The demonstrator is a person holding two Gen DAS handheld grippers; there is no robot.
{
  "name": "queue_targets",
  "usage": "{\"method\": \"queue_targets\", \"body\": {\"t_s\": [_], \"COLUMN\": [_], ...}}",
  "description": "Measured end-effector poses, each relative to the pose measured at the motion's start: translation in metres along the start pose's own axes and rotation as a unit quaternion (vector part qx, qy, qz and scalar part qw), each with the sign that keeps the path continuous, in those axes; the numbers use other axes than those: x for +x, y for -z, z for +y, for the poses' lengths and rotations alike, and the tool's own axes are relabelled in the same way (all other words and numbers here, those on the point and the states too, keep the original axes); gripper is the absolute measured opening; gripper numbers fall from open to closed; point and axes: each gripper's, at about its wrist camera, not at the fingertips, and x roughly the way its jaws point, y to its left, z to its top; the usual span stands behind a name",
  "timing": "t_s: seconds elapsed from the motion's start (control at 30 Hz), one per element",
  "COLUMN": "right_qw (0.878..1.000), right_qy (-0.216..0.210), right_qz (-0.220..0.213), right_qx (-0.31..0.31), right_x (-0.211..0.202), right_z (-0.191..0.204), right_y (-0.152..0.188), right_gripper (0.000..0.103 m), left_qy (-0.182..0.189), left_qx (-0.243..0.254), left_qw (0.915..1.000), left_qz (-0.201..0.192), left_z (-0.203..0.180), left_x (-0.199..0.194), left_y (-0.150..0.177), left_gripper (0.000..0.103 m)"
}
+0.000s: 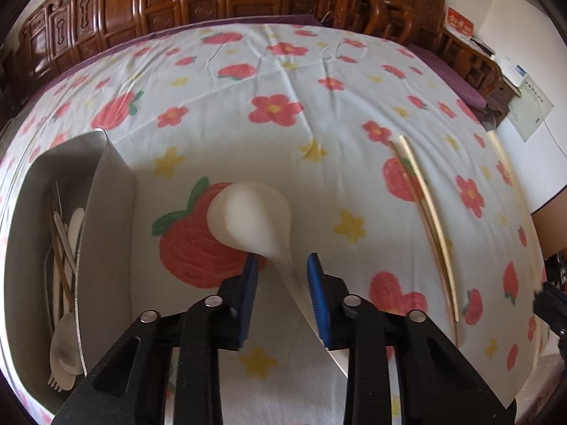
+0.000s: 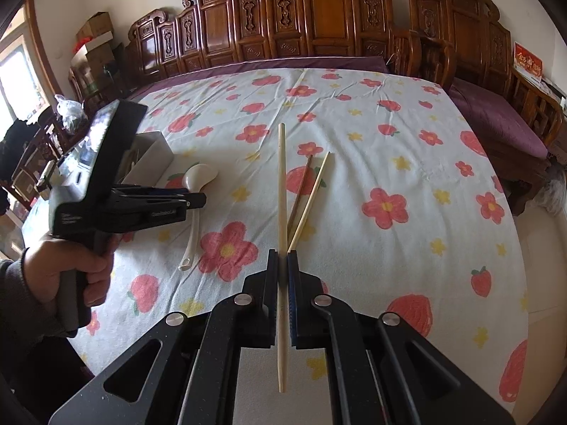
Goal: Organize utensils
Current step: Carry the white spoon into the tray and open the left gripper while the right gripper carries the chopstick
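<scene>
Clamping one pale chopstick [image 2: 281,212], your right gripper [image 2: 282,258] has its jaws pressed together on the stick, which runs lengthwise between the pads and juts past both ends. Your left gripper [image 1: 282,265] has its jaws partly apart, straddling the handle of the single white spoon [image 1: 253,217]; the right pad lies against the handle, the left stands clear, so no firm grip shows. Your left hand [image 2: 74,265] wraps the grip.

Two more chopsticks [image 2: 306,202], one pale and one dark, lie crossed on the bed just beyond the held one.

One grey box [image 1: 106,212] sits left of the spoon, holding a fork, a pale spoon and several sticks.

Everything rests on a white bedsheet [image 1: 283,134] printed with strawberries and flowers, backed by a carved wooden headboard [image 2: 319,17].
</scene>
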Motion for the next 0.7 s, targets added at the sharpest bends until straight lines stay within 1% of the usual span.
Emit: {"method": "queue_targets", "body": {"t_s": [0.17,0.23,0.3,0.33,0.5,0.7], "right_qw": [1.000,1.000,1.000,1.000,1.000,1.000], "right_qy": [-0.005,-0.006,-0.006,-0.006,-0.007,-0.011], "right_qz": [-0.003,-0.002,0.000,0.001,-0.001,-0.009], "right_qx": [0.010,0.013,0.012,0.014,0.014,0.013], "right_x": [-0.003,-0.002,-0.001,0.000,-0.002,-0.008], "right_z": [-0.005,-0.006,-0.006,-0.007,-0.007,-0.002], "right_y": [-0.001,-0.001,0.000,0.000,0.000,-0.003], "right_gripper": [0.006,0.006,0.006,0.006,0.006,0.006], "left_qy": [-0.012,-0.009,-0.002,-0.004,-0.002,0.002], "left_qx": [0.007,0.010,0.009,0.013,0.032,0.048], "left_qw": [0.9998,0.9998,0.9998,0.9997,0.9989,0.9969], "left_qz": [-0.011,-0.013,-0.017,-0.019,-0.036,-0.062], "left_z": [-0.004,-0.004,-0.006,-0.007,-0.017,-0.023], "left_x": [0.005,0.005,0.002,0.001,-0.014,-0.048], "left_y": [-0.001,-0.002,-0.002,-0.002,0.000,-0.002], "left_gripper": [0.020,0.010,0.005,0.004,0.003,0.003]}}
